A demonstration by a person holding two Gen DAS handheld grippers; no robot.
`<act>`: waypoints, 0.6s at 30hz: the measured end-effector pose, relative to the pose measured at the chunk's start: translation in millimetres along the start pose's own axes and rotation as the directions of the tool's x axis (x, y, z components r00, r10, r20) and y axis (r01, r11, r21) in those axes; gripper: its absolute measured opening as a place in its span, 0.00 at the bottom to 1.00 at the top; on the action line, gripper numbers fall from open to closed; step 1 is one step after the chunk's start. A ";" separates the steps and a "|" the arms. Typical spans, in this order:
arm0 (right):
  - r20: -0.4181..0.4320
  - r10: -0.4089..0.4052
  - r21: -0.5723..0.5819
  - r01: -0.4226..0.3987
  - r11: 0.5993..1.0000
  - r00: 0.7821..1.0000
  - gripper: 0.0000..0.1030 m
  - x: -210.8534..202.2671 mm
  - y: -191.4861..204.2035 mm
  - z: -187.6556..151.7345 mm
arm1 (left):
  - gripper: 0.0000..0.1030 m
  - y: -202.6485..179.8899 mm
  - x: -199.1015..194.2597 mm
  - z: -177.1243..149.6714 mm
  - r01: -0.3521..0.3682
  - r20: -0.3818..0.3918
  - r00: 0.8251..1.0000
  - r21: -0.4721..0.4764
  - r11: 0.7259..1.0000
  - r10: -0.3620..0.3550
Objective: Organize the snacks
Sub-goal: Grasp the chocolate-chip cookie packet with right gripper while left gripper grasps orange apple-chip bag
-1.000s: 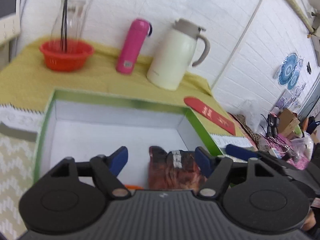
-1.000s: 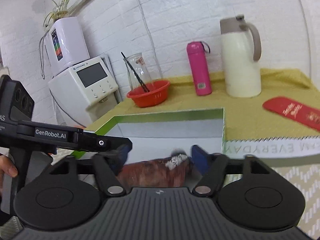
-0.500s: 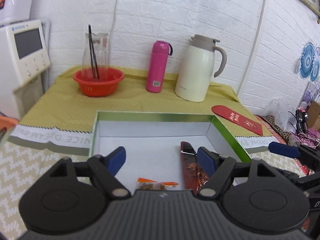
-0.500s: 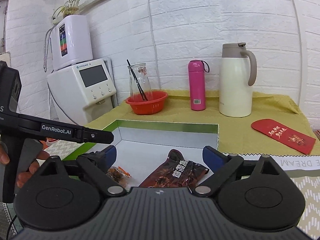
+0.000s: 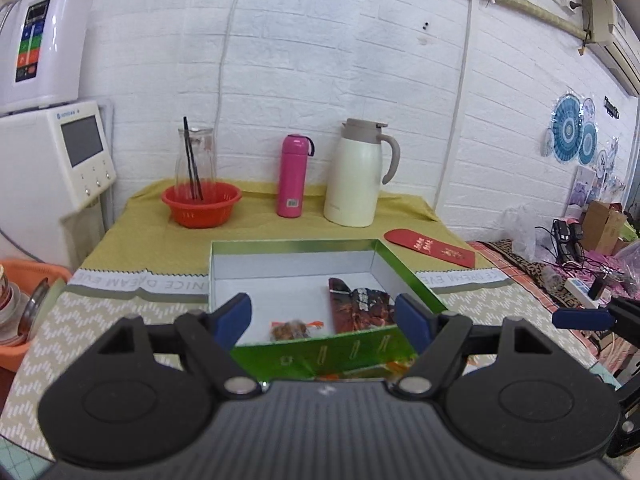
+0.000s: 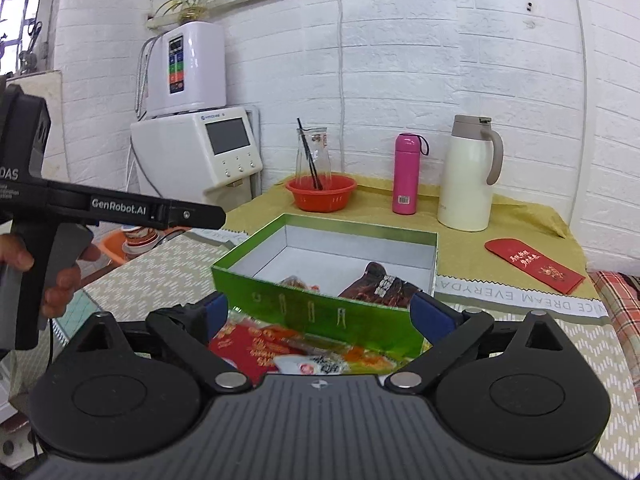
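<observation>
Two snacks lie in the green box [image 6: 320,312]: a dark red bag [image 5: 360,306] against its right wall and a small clear packet [image 5: 294,329] with orange ends near its front wall. That much of the sorting looks done. In front of the box, on the table, more packets [image 6: 280,350] wait in a loose heap, among them a red one and a white one; the right gripper's body hides part of the heap, so I cannot count them. These are what is left.

The left gripper [image 5: 324,314] hangs just before the box's front wall with its jaws wide and nothing between them. The right gripper [image 6: 320,312] is also spread wide and empty, above the heap in front of the box.

Behind the box stand one red bowl [image 5: 202,204], one pink bottle [image 5: 294,176] and one white jug [image 5: 356,174]. One red envelope [image 5: 430,246] lies right of the box.
</observation>
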State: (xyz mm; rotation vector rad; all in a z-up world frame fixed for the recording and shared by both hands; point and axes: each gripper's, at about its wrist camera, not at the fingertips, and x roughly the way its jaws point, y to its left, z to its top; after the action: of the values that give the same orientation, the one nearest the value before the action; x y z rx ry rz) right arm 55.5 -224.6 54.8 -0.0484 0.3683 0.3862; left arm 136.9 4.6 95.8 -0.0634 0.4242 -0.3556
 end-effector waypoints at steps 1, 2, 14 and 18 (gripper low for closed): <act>-0.003 0.009 -0.001 -0.009 1.000 1.000 1.00 -7.5 3.4 -6.0 | 0.75 -0.9 -6.7 -4.5 0.007 -0.004 1.000 -0.001 1.000 -0.007; -0.006 0.021 -0.001 -0.021 1.000 1.000 1.00 -15.4 6.6 -13.0 | 0.75 -1.8 -13.9 -10.2 0.013 -0.006 1.000 -0.002 1.000 -0.013; -0.212 0.197 -0.145 -0.230 0.962 0.957 1.00 -20.0 34.6 -85.0 | 0.75 -15.1 -40.5 -100.7 0.179 -0.211 0.960 -0.034 0.983 -0.182; -0.292 0.231 -0.206 -0.297 0.932 0.928 1.00 1.2 39.6 -97.2 | 0.75 -23.7 -37.4 -112.3 0.208 -0.235 0.950 -0.015 0.978 -0.206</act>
State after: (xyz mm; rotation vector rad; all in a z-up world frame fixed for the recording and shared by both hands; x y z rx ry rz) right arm 8.4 -198.8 -35.5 -0.2987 0.5924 0.6990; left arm 50.9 -2.9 11.4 -0.0567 0.6533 -0.5755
